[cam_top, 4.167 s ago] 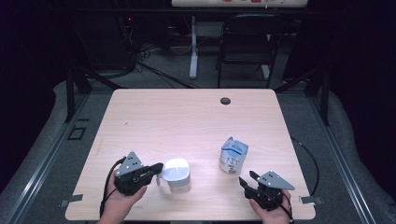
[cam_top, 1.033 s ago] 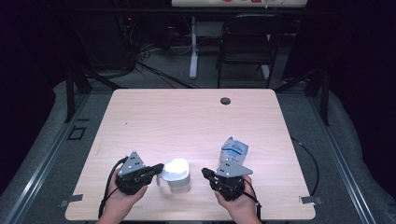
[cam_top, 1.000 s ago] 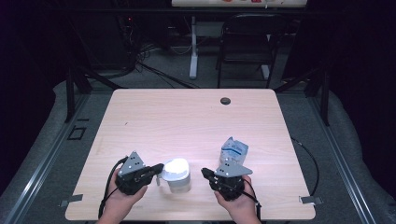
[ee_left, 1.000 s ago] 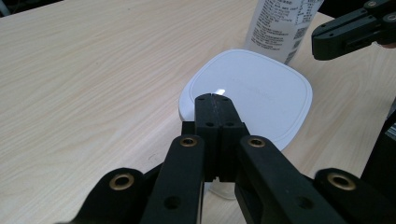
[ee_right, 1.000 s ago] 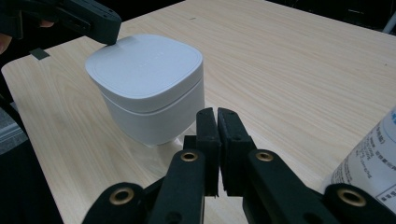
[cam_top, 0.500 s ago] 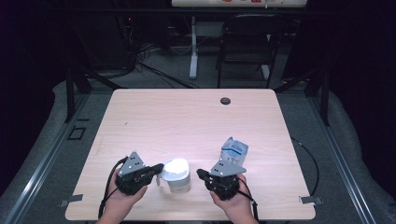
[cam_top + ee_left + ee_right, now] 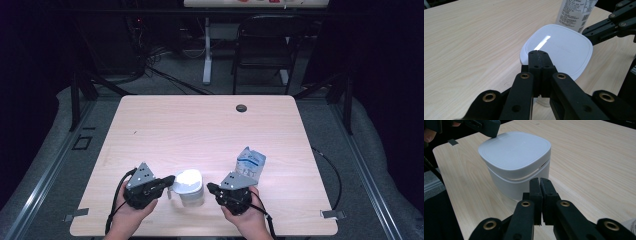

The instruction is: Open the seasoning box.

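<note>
A white square container (image 7: pixel 189 186) with a rounded lid (image 7: pixel 559 50) stands near the table's front edge. My left gripper (image 7: pixel 170 180) is shut, and its tips (image 7: pixel 537 51) rest over the lid's near edge; nothing shows between the jaws. My right gripper (image 7: pixel 210 188) is also shut on the container's other side, its tips (image 7: pixel 540 180) just short of the white wall (image 7: pixel 519 182). In the right gripper view the left gripper (image 7: pixel 484 125) touches the lid's far corner. A blue and white printed pack (image 7: pixel 251 162) stands behind the right gripper.
The light wooden table (image 7: pixel 200 130) has a round black cable hole (image 7: pixel 241 108) near its far edge. A dark chair (image 7: pixel 262 50) and a desk leg (image 7: pixel 206 55) stand beyond the table. Tape marks sit at the front corners (image 7: pixel 332 214).
Since the earliest frame my right gripper has come from the front right corner to the container's right side. Over the last second it crept a little further left. The left gripper stayed put.
</note>
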### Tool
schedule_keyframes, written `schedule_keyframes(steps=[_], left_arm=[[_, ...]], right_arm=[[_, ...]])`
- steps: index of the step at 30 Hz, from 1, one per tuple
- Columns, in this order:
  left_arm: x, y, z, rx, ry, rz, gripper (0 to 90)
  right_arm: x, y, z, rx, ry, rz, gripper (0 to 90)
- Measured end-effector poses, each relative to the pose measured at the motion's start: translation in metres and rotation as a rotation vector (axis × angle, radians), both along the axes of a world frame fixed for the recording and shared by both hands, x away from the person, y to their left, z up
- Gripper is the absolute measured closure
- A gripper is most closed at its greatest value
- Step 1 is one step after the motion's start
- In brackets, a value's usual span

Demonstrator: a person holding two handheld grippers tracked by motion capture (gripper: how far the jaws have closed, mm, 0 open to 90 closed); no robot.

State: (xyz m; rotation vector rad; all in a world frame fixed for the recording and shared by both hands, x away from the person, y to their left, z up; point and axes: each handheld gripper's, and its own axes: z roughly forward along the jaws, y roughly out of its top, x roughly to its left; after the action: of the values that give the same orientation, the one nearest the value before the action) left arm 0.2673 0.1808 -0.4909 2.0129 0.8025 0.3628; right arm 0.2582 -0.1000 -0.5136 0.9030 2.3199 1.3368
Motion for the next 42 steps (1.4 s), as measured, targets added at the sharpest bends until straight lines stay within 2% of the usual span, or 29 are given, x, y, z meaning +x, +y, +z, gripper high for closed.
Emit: schedule_keyframes(steps=[12,35,42], left_arm=[[0.000,0.000,0.000,-0.003,0.003,0.001,90.0],[0.000,0.000,0.000,-0.003,0.003,0.000,90.0],[0.000,0.002,0.000,-0.001,0.005,0.002,90.0]], right_arm=[[-0.001,0.007,-0.003,-0.019,0.006,0.033,90.0],[-0.001,0.011,-0.002,-0.030,-0.003,0.043,90.0],[-0.003,0.013,0.000,-0.018,-0.010,0.045,90.0]])
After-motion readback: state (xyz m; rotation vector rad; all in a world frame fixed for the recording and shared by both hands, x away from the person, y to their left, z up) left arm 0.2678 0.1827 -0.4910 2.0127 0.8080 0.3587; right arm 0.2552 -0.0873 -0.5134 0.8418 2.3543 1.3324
